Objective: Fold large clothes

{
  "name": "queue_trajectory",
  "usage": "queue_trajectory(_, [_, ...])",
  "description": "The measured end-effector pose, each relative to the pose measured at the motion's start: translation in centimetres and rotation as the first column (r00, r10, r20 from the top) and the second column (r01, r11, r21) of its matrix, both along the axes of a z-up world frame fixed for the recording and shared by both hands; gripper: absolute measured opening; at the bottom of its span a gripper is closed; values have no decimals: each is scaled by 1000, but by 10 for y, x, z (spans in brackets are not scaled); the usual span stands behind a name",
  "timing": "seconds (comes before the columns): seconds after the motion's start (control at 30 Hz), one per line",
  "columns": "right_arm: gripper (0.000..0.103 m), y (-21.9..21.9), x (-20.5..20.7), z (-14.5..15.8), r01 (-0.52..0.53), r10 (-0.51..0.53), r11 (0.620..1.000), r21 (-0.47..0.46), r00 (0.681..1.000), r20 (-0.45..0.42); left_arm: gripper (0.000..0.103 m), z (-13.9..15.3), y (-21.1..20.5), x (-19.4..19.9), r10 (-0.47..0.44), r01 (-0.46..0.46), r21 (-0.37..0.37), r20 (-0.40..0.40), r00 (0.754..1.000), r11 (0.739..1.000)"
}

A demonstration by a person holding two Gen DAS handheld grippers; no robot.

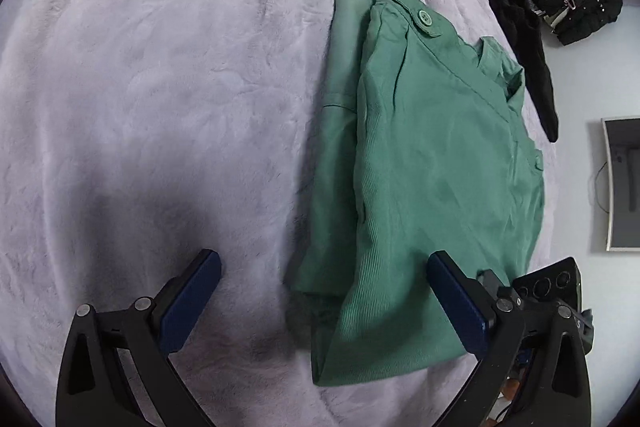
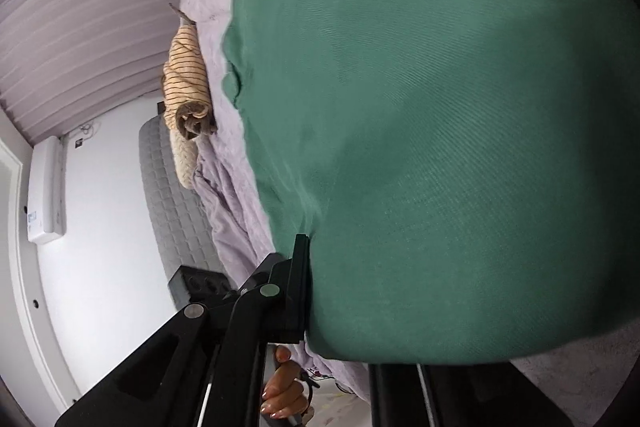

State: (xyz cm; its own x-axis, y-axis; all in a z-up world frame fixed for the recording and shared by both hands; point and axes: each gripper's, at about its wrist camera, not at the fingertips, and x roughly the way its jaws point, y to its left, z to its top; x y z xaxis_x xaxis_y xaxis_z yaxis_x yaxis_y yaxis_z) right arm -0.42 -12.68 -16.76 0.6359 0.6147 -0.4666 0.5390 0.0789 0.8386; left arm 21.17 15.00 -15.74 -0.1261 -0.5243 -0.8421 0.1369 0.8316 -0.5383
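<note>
A green buttoned garment (image 1: 436,155) lies folded lengthwise on the lilac plush bedspread (image 1: 152,99). My left gripper (image 1: 324,259) hovers open over its near end. One blue pad (image 1: 192,303) is over bare blanket and the other pad (image 1: 456,303) is over the cloth, with nothing pinched. In the right wrist view the same green garment (image 2: 440,131) fills most of the frame. My right gripper (image 2: 316,267) is shut on its edge. Only one black finger (image 2: 300,287) shows; the draped cloth hides the other.
A black garment with a hanger (image 1: 560,3) lies at the bed's far right edge. A rolled striped beige top (image 2: 186,75) sits near the bed's edge. A hand (image 2: 284,387) holds the right gripper's handle. A wall panel (image 1: 624,183) is beyond the bed.
</note>
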Motion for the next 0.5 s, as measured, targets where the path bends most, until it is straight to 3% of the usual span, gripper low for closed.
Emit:
queue_trajectory(0.1, [8, -5, 6, 20, -25, 25, 1000, -15, 998, 61, 103, -8, -17, 12, -24, 16, -112, -64, 998, 994])
queue_trajectory(0.23, [8, -9, 16, 33, -72, 76, 997, -42, 994, 83, 103, -11, -55, 28, -77, 41, -264, -127, 989, 964])
queue_trajectory(0.3, [8, -9, 18, 32, -95, 98, 995, -43, 992, 84, 103, -12, -77, 32, -104, 70, -271, -114, 988, 960])
queue_trajectory(0.33, [8, -9, 17, 31, -104, 107, 994, -41, 991, 82, 92, -12, -84, 34, -107, 82, -237, -95, 990, 968])
queue_trajectory(0.37, [8, -8, 17, 29, -117, 120, 992, -36, 990, 73, 52, -13, -90, 34, -118, 101, -202, -78, 990, 974])
queue_trajectory(0.4, [9, -7, 16, 27, -142, 144, 989, -34, 988, 50, 36, -14, -97, 33, -133, 122, -149, -65, 989, 981])
queue_trajectory(0.43, [13, -4, 14, 24, -183, 183, 982, -35, 983, 11, 27, -14, -100, 34, -128, 119, -138, -61, 990, 983])
queue_trajectory(0.5, [14, -2, 11, 23, -293, 291, 956, -32, 955, -59, 22, -6, -102, 33, -124, 120, -141, -21, 992, 983])
